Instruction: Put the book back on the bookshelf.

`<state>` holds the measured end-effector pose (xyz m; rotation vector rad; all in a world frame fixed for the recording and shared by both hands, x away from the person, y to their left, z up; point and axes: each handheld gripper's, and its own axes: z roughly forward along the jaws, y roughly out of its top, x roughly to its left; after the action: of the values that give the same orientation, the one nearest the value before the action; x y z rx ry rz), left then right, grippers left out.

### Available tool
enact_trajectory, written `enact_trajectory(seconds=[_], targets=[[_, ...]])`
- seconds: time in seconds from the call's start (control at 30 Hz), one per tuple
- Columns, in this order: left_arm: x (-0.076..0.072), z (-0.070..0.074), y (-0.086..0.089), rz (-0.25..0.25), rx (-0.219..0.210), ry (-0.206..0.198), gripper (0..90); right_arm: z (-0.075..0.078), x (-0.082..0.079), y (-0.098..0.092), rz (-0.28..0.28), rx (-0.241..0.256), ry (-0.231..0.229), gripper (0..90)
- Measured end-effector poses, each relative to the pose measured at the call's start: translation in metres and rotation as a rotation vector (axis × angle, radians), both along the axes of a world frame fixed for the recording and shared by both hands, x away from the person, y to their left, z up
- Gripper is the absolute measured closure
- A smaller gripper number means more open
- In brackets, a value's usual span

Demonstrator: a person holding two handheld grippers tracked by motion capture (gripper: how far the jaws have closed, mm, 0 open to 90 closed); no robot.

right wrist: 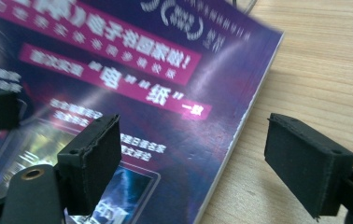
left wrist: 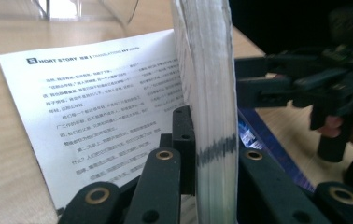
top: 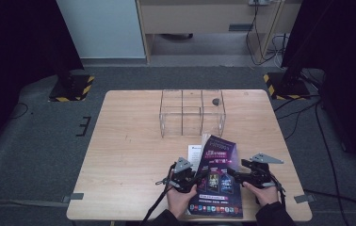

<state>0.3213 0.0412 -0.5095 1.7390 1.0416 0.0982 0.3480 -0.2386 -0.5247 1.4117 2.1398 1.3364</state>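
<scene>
Left gripper [left wrist: 198, 186] jaws clamp a thick block of magazine [top: 218, 179] pages, lifted on edge above the printed page [left wrist: 95, 112]. Right gripper [right wrist: 212, 158] jaws stand wide over the cover's right edge; it probably ought to pin the cover flat while the left turns the pages slowly.

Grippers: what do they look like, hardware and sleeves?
Both the left gripper and right gripper are black, each topped by a grey three-cornered plate. The fingers end in blocky black pads; the linkages carry brass-coloured pivot rings. A black cable trails from the left one. The sleeves are dark.
</scene>
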Motion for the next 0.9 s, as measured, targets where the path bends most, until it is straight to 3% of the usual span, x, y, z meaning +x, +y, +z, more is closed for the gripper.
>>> enact_trajectory(seconds=[0.13, 0.4, 0.73, 0.9], targets=[[-0.005, 0.015, 0.008, -0.004, -0.019, -0.069, 83.1, 0.002, -0.001, 0.0, 0.014, 0.027, -0.011, 18.0], [-0.01, 0.028, 0.014, -0.005, -0.049, -0.139, 83.2, 0.007, -0.002, 0.002, 0.062, 0.111, -0.037, 17.3], [-0.013, 0.031, 0.015, -0.012, -0.066, -0.178, 83.2, 0.006, -0.003, 0.009, 0.13, 0.176, -0.015, 17.4], [-0.014, 0.031, 0.015, -0.02, -0.068, -0.191, 83.2, 0.003, 0.0, 0.011, 0.161, 0.226, 0.025, 17.7]])
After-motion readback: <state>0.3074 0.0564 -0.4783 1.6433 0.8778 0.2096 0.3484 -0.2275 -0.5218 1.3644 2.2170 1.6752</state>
